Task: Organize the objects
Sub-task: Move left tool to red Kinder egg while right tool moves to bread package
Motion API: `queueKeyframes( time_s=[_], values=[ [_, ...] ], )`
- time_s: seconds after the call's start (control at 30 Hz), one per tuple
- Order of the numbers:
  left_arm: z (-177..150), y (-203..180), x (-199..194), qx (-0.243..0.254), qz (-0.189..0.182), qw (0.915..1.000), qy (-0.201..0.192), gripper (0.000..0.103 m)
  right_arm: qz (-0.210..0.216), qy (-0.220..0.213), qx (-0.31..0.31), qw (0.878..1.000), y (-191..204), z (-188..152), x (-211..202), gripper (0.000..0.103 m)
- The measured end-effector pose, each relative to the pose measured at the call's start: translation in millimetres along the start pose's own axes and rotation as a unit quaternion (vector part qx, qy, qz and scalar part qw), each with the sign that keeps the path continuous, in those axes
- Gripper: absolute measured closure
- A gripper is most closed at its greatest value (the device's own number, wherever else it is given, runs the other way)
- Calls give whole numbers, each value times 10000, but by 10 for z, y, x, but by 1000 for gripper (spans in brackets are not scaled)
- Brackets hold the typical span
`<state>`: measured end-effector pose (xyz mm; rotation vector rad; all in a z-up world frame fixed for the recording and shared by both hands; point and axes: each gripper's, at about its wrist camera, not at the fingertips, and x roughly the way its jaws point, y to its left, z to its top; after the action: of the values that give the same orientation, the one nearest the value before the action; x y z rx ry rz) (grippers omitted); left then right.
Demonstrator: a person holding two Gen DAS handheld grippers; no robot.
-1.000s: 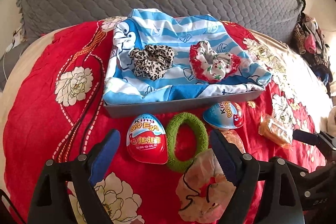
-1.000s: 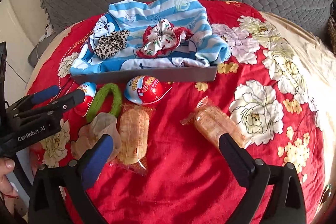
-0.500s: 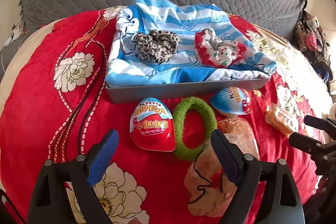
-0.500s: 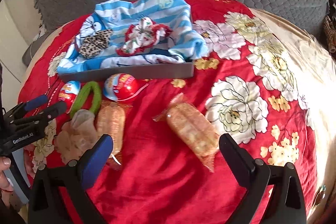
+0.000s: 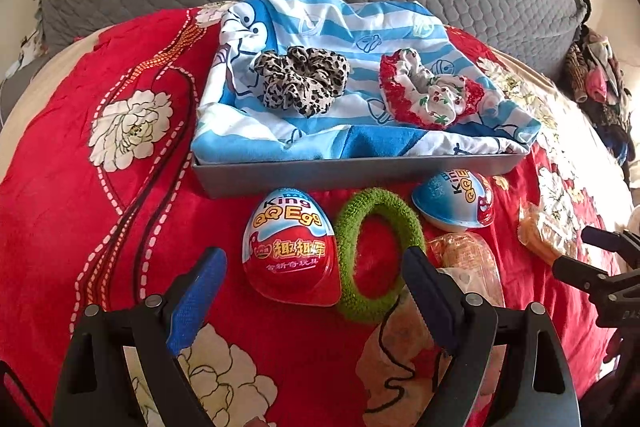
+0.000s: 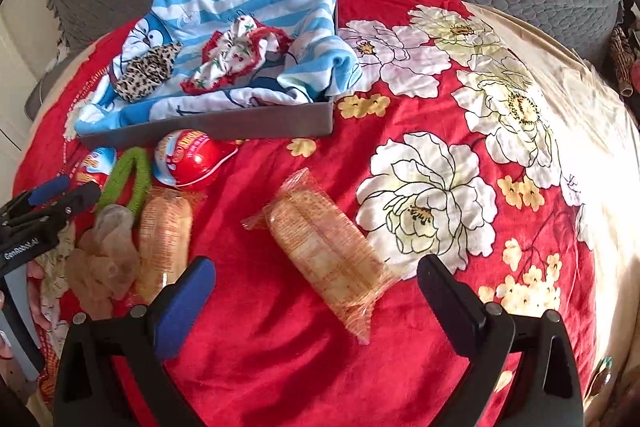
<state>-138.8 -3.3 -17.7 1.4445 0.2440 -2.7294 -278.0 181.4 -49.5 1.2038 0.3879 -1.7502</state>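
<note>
Both wide open and empty, the left hand-held gripper point(image 5: 312, 291) frames the red egg point(image 5: 291, 251) at twelve o'clock while the right hand-held gripper point(image 6: 316, 291) straddles the cracker packet point(image 6: 326, 251).

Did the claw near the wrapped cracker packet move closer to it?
Yes. The right gripper moved forward and rightward: the cracker packet now lies between its open fingers, and the grey tray looks nearer.
</note>
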Motion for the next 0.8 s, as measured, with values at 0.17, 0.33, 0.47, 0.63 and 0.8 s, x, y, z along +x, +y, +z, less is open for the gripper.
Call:
queueKeyframes(
  time_s=[0.17,0.33,0.47,0.63,0.8],
  values=[
    [13,28,84,4,-4,10000,57,13,-131,80,-240,9996,-10,33,102,1],
    [18,79,143,-71,-10,9999,89,13,-181,172,-373,9990,-27,62,189,1],
    [19,122,198,-139,-11,9998,120,13,-168,228,-416,9987,-40,97,263,1],
    [22,178,240,-189,-39,9997,131,13,-59,327,-423,9986,-48,120,339,1],
    [14,266,233,-288,-129,9995,97,13,39,398,-374,9985,-58,135,398,1]
  ],
)
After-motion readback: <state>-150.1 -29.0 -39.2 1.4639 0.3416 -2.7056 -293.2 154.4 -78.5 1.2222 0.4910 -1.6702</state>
